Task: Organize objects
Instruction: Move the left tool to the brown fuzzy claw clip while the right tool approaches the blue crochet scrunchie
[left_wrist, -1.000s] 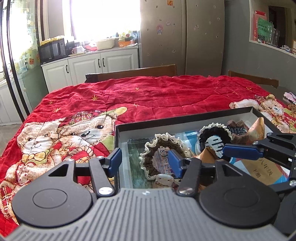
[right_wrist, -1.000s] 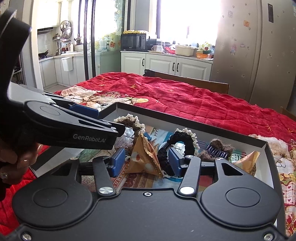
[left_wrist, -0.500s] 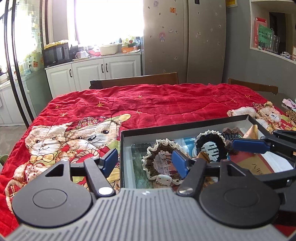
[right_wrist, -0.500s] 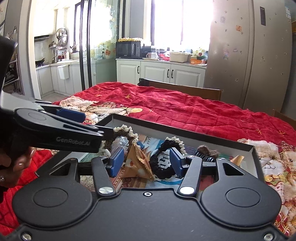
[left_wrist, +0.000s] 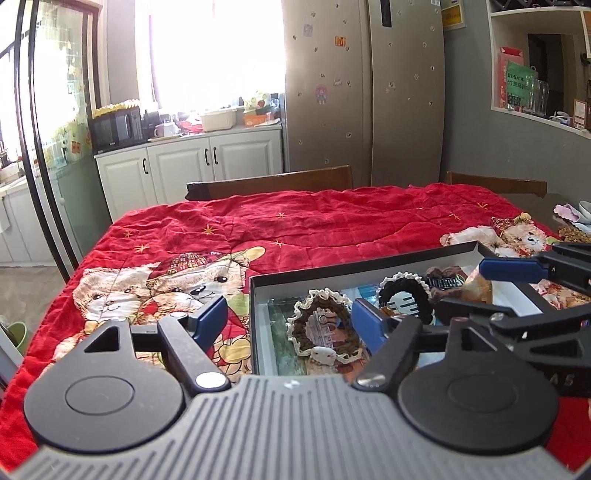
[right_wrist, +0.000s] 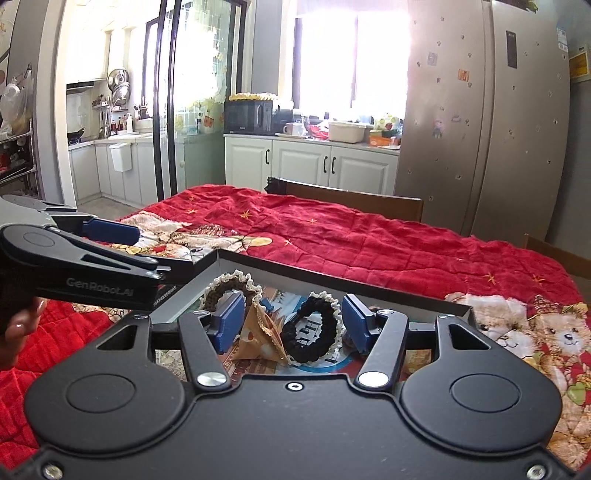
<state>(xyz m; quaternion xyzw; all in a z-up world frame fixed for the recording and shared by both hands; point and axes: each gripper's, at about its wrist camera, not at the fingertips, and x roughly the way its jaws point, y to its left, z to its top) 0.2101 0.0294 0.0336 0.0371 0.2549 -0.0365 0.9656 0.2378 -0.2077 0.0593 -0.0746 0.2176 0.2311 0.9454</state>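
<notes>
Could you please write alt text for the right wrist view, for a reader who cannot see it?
The right claw, open and empty, hangs over a shallow box on a red teddy-bear quilt, framing a black scrunchie and a tan fabric cone. The left claw enters from the left; a kitchen lies behind.

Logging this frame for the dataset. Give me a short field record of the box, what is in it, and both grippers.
surface: red bear-print quilt
container: shallow black box, open
contents: brown scrunchie; black scrunchie; tan cone-shaped fabric piece; a dark hair clip
left gripper: open, empty, straddling the box's left wall
right gripper: open, empty, above the black scrunchie
</notes>
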